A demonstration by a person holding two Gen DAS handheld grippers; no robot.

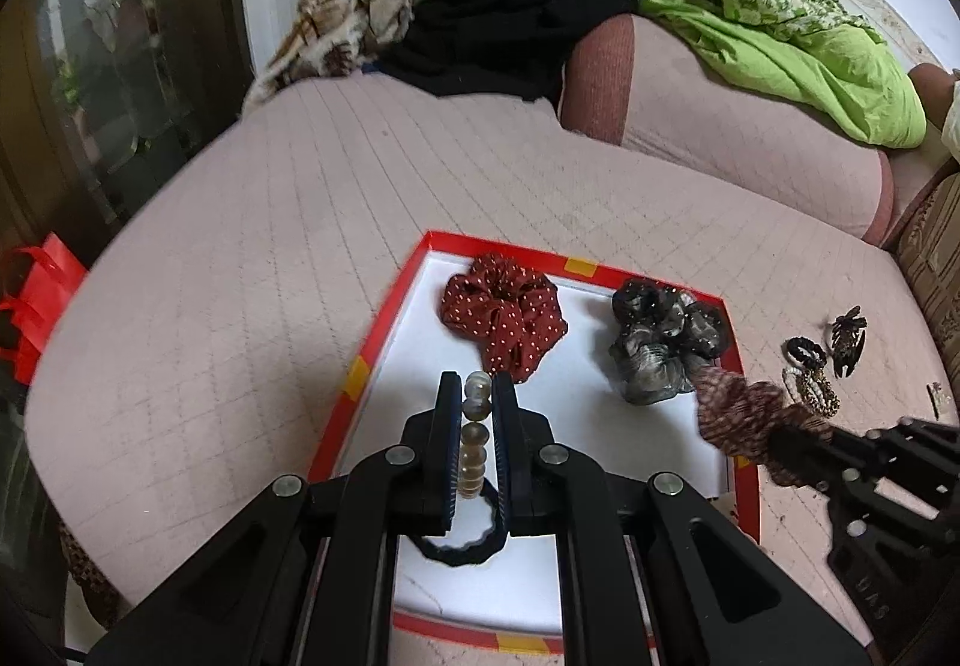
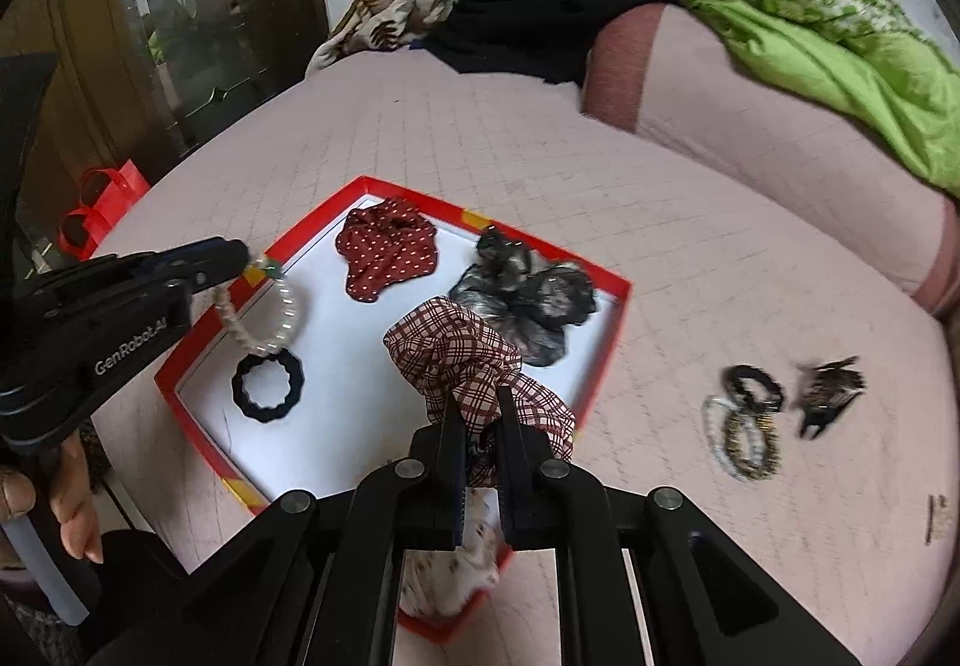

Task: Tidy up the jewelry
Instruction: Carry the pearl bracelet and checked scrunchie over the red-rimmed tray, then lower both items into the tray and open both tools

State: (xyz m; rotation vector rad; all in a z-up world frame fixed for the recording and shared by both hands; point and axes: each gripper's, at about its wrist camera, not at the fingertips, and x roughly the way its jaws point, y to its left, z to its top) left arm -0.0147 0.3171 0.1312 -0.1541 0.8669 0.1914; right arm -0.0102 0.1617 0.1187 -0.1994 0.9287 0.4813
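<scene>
A red-rimmed box (image 1: 375, 330) with a white floor lies on the pink bed; it also shows in the right wrist view (image 2: 606, 348). In it lie a red dotted scrunchie (image 1: 504, 315), a dark sheer scrunchie (image 1: 666, 339) and a black wavy hair tie (image 2: 268, 385). My left gripper (image 1: 478, 396) is shut on a pearl bead bracelet (image 1: 474, 441) and holds it above the box; the bracelet hangs from it in the right wrist view (image 2: 282, 312). My right gripper (image 2: 480, 420) is shut on a plaid scrunchie (image 2: 462, 360) over the box's near side.
On the bed right of the box lie bead bracelets (image 2: 741, 441), a black hair tie (image 2: 753, 384) and a dark claw clip (image 2: 831, 393). A pink bolster (image 2: 780, 138), green cloth (image 2: 840, 42) and piled clothes sit at the back. A red bag (image 2: 99, 207) stands left.
</scene>
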